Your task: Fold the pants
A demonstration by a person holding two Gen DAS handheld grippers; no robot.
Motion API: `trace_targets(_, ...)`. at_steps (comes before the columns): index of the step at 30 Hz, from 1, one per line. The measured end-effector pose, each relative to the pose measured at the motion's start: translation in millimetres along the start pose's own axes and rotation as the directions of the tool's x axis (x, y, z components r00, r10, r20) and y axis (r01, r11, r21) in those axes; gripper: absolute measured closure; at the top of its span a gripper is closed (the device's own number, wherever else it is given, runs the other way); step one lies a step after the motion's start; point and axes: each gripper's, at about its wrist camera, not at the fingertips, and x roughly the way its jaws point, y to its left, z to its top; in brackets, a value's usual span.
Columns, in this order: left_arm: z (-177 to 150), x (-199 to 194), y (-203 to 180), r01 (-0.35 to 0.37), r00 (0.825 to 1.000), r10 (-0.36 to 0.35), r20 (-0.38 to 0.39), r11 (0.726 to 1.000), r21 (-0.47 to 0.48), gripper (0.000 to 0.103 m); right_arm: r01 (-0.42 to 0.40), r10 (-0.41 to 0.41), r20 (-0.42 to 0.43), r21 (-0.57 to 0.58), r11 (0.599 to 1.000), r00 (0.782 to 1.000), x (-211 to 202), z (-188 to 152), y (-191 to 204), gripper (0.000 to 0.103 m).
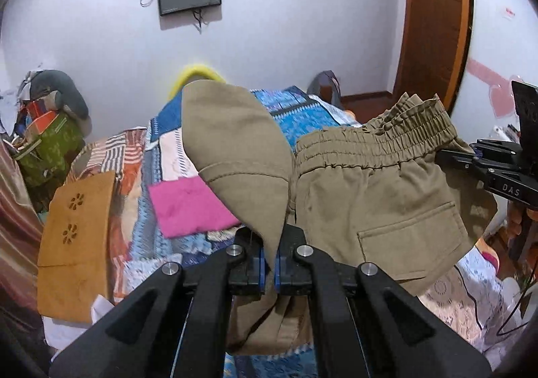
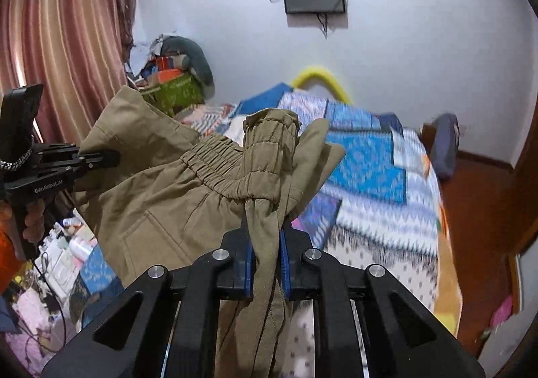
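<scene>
Left wrist view: left gripper (image 1: 269,263) is clamped on a hem of the pants (image 1: 376,196), held in the air above the bed (image 1: 302,109); the waistband runs rightward to the right gripper (image 1: 450,156). Right wrist view: right gripper (image 2: 265,257) pinches bunched fabric below the waistband, pants (image 2: 161,196) stretching leftward to the left gripper (image 2: 107,156).

My left gripper (image 1: 269,263): black plastic linkage arms, four round silver screws, blue pads (image 1: 261,268) inside fingers. My right gripper (image 2: 265,257): same black frame, silver screws, blue pads (image 2: 248,263). White "GenRobot.AI" on left body, "DAS" on right. Bare fingers (image 2: 33,220) on grip, orange sleeve (image 2: 6,257).
</scene>
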Motion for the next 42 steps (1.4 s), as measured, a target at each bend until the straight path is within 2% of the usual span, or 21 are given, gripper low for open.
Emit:
trace_targets(7, 25.4, 19.1, 37.8, -0.049, 0.999, 0.049, -0.003, 0.999, -0.016, 0.1, -0.003, 0.003, 0.013, -0.041, 0.999, 1.0, 43.5, 40.8, 13.2, 0.092)
trace_targets(14, 40.1, 53.3, 87.1, -0.12, 0.993, 0.121, 0.002, 0.992, -0.039, 0.1, -0.02, 0.021, 0.015, -0.084, 0.996, 1.0, 99.0, 65.8, 25.8, 0.092)
trace_targets(16, 41.9, 69.8, 103.7, -0.152, 0.988, 0.152, -0.004, 0.987, -0.047, 0.1, -0.013, 0.014, 0.014, -0.094, 0.995, 1.0, 116.4, 70.9, 28.5, 0.092)
trace_targets(21, 37.1, 112.2, 140.0, -0.17, 0.985, 0.168, -0.037, 0.982, -0.085, 0.1, -0.013, 0.013, -0.001, -0.105, 0.994, 1.0, 161.6, 77.4, 34.9, 0.092)
trace_targets(26, 27.3, 163.6, 171.9, -0.191, 0.979, 0.179, -0.101, 0.972, -0.136, 0.1, 0.011, -0.013, -0.016, -0.113, 0.994, 1.0, 202.1, 70.1, 37.9, 0.092)
trace_targets(31, 17.3, 219.8, 192.1, -0.242, 0.959, 0.218, -0.183, 0.963, -0.119, 0.1, 0.029, -0.035, -0.076, -0.089, 0.996, 0.996, 250.9, 59.6, 37.2, 0.092)
trace_targets(35, -9.2, 271.3, 209.3, -0.202, 0.95, 0.159, -0.269, 0.969, -0.14, 0.099, 0.056, -0.075, -0.186, -0.103, 0.993, 0.98, 291.0, 43.7, 35.1, 0.092)
trace_targets(36, -16.2, 282.4, 213.3, -0.2, 0.943, 0.151, -0.298, 0.969, -0.142, 0.099, 0.06, -0.081, -0.205, -0.105, 0.993, 0.975, 297.1, 39.6, 33.4, 0.092)
trace_targets(38, -33.8, 308.2, 220.3, -0.222, 0.915, 0.156, -0.372, 0.965, -0.14, 0.098, 0.068, -0.099, -0.264, -0.123, 0.99, 0.959, 314.7, 30.7, 29.7, 0.092)
trace_targets(39, -39.4, 316.4, 222.9, -0.234, 0.903, 0.165, -0.397, 0.963, -0.132, 0.097, 0.076, -0.113, -0.297, -0.134, 0.988, 0.948, 323.1, 26.0, 27.3, 0.092)
trace_targets(40, -47.4, 323.7, 223.3, -0.246, 0.893, 0.178, -0.414, 0.962, -0.116, 0.09, 0.077, -0.117, -0.317, -0.135, 0.988, 0.941, 327.8, 23.7, 24.4, 0.092)
trace_targets(41, -50.6, 325.3, 223.4, -0.248, 0.892, 0.185, -0.413, 0.963, -0.105, 0.087, 0.067, -0.102, -0.33, -0.117, 0.991, 0.939, 329.0, 24.3, 20.9, 0.092)
trace_targets(42, -53.7, 325.4, 222.5, -0.256, 0.891, 0.204, -0.405, 0.963, -0.079, 0.076, 0.055, -0.085, -0.338, -0.098, 0.994, 0.937, 329.5, 25.6, 16.3, 0.092)
